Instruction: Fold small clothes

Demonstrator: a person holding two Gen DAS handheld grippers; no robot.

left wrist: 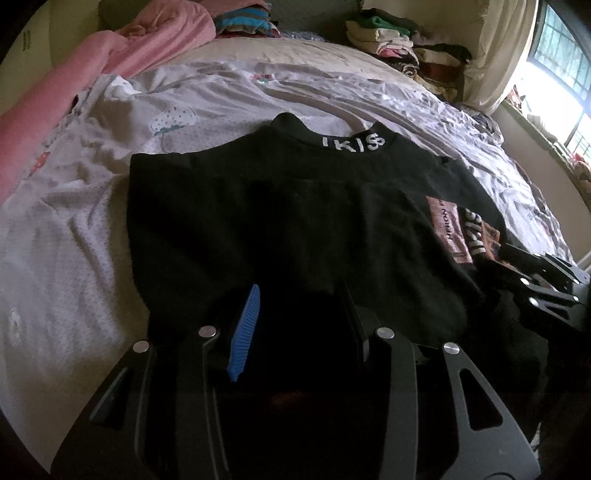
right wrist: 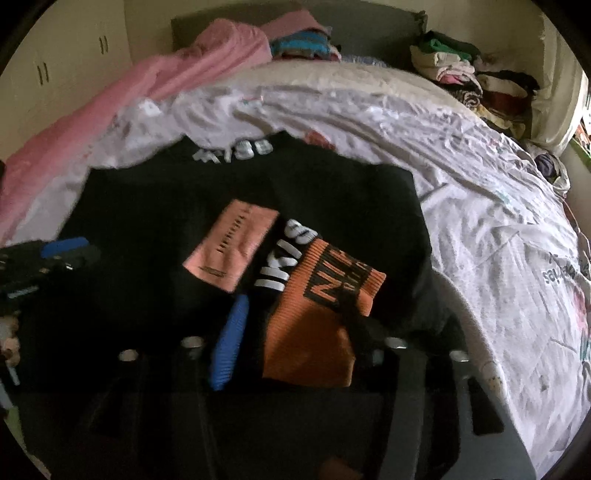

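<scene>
**Black shirt on the bed, both grippers at its near hem**

Spread flat on the rumpled white bed sheet [left wrist: 74,229]: a black shirt [left wrist: 229,206], collar away from the cameras, white lettering [left wrist: 354,142] on the collar band. Folded over the shirt's front on the side toward the window [left wrist: 565,55]: a flap showing a pink printed patch [right wrist: 231,245], a white-lettered strip [right wrist: 282,254] and an orange ribbed panel [right wrist: 317,317] with black letters.

Left gripper [left wrist: 299,325] low over the shirt's near hem, blue ribbed pad [left wrist: 243,332] on one finger, dark finger opposite; jaws part-way apart with black cloth lying in the gap. Too dark to tell whether the pads press on that cloth.

Right gripper [right wrist: 295,332] at the near edge of the orange panel, blue pad [right wrist: 229,343] just beside the panel's edge, other finger dark and blurred on the panel's far side. Jaws well apart, panel lying between them, no pad seen pressing on it. From the left wrist view, the right gripper visible at the shirt's window-side corner, next to the printed patch.

Beyond the shirt's collar: a pink blanket [left wrist: 110,48] along the bed's edge, a striped folded pile [left wrist: 243,20] at the head of the bed, and a taller stack of folded clothes [left wrist: 399,48] near the curtain [left wrist: 502,55].
</scene>
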